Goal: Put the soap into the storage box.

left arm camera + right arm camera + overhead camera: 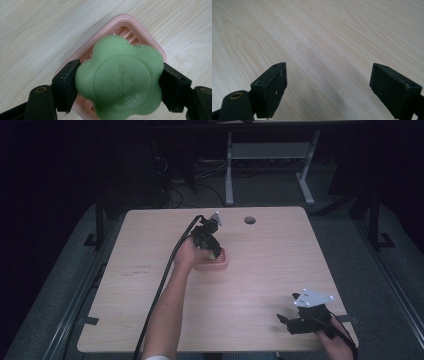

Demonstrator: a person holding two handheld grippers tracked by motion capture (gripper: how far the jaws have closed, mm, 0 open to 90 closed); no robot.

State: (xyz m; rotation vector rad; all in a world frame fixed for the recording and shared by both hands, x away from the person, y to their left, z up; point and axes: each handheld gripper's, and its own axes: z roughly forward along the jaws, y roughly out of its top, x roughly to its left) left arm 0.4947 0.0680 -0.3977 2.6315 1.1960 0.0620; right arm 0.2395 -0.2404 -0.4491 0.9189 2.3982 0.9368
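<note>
Soap (120,80), green and flower-shaped, is clamped in the left tongs (120,82) over the pink dish (130,21) at mid tabletop (280,270). Best to keep it level and centred over the slats, probably easing grip only once seated. Right tongs (328,85) rest apart, empty, at near right.

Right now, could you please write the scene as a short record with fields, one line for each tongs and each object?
left tongs: shut on the green soap, jaws pressing two opposite sides
green soap: flower-shaped, raised lettering on top, held over the pink soap dish
pink soap dish: square with rounded corners, slatted inside, on the table near its middle
right tongs: open, nothing between the jaws, above bare wood at the near right corner
table: light wood, round hole near the far edge
</note>
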